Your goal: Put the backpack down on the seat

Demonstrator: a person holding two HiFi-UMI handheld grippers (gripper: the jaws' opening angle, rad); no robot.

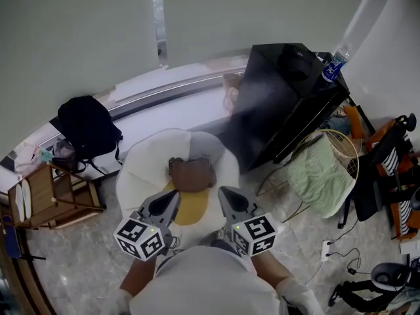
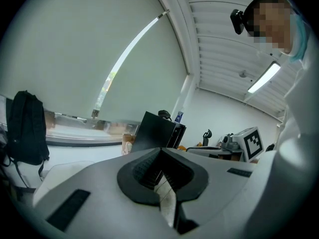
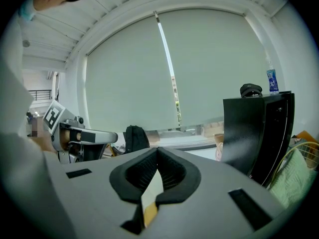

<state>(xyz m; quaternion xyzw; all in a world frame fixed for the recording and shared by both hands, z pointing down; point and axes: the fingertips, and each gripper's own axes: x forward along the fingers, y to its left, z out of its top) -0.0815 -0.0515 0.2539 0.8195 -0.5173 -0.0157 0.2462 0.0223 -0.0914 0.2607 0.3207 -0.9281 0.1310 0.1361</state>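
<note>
A brown bag (image 1: pixel 191 174) lies on the round white seat (image 1: pixel 141 169), partly over a yellow cushion (image 1: pixel 190 207). A black backpack (image 1: pixel 87 126) leans against the window ledge to the left; it also shows in the left gripper view (image 2: pixel 27 128) and the right gripper view (image 3: pixel 136 138). My left gripper (image 1: pixel 172 197) and right gripper (image 1: pixel 225 192) hover side by side just in front of the seat, near the brown bag but apart from it. Both are shut with nothing between the jaws, as seen along the left gripper (image 2: pixel 160 151) and the right gripper (image 3: pixel 157 151).
A tall black cabinet (image 1: pixel 282 97) with a water bottle (image 1: pixel 335 64) on it stands right of the seat. A green cloth (image 1: pixel 318 176) hangs over a wire basket to the right. A wooden rack (image 1: pixel 46 199) stands at left. Cables and a power strip (image 1: pixel 326 247) lie on the floor.
</note>
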